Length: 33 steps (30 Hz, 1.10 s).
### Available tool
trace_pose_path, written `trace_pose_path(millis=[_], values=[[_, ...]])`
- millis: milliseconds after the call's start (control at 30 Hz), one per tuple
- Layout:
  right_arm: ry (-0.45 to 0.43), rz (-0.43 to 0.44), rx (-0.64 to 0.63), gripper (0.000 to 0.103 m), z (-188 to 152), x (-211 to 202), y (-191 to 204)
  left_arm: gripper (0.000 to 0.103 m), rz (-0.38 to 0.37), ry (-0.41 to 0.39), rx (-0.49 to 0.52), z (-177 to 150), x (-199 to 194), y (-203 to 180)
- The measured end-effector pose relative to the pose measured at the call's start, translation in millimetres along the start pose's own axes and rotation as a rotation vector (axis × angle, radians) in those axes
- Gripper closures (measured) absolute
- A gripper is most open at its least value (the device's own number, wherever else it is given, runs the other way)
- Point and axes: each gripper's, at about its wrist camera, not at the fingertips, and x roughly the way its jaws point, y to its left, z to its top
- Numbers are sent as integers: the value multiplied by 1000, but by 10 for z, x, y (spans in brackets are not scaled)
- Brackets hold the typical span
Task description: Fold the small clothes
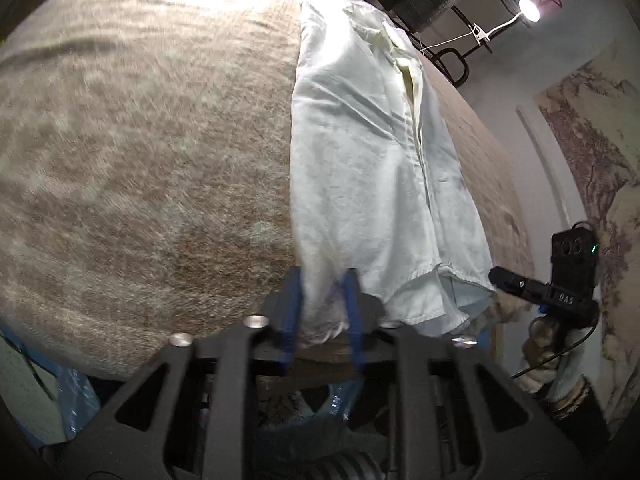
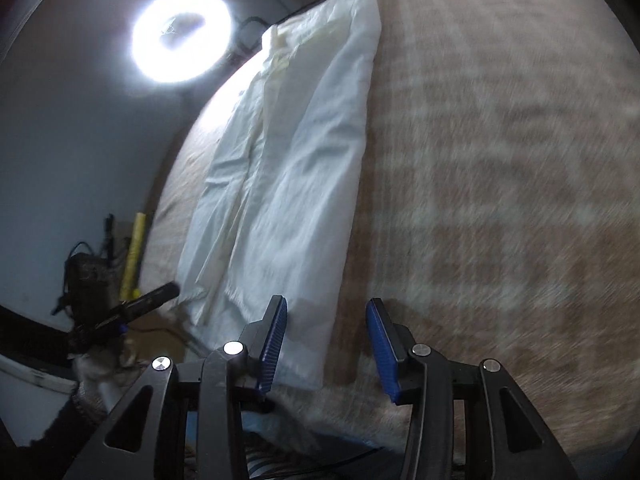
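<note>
The white shirt [image 1: 360,168] already lies as a long narrow strip on the bench [image 1: 140,160], so looks about halfway. Left gripper [image 1: 320,312] fingers pinch its hem; right gripper [image 2: 326,344] fingers spread, grasping nothing.

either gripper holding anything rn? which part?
The left gripper has the white shirt pinched between its pads at the near hem corner. The right gripper is open, holding nothing, beside the shirt's near edge.

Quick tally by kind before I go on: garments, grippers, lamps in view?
Garments: 1, the white shirt on the blanket
Grippers: 2, left gripper, right gripper
Lamps: 2, ring light, bulb lamp
Total: 5
</note>
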Motion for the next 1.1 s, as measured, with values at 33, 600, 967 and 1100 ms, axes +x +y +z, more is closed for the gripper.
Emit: trace_pose_path(millis=[33, 600, 967, 1100], values=[[-4, 26, 1, 59, -27, 5, -18, 93, -2, -1, -4, 2, 14, -2], [6, 116, -53, 99, -154, -65, 73, 102, 0, -22, 23, -16, -80, -43], [16, 126, -28, 60, -83, -107, -31, 79, -94, 31, -60, -54, -28, 103], [65, 153, -11, 70, -25, 11, -77, 95, -105, 47, -39, -55, 2, 30]])
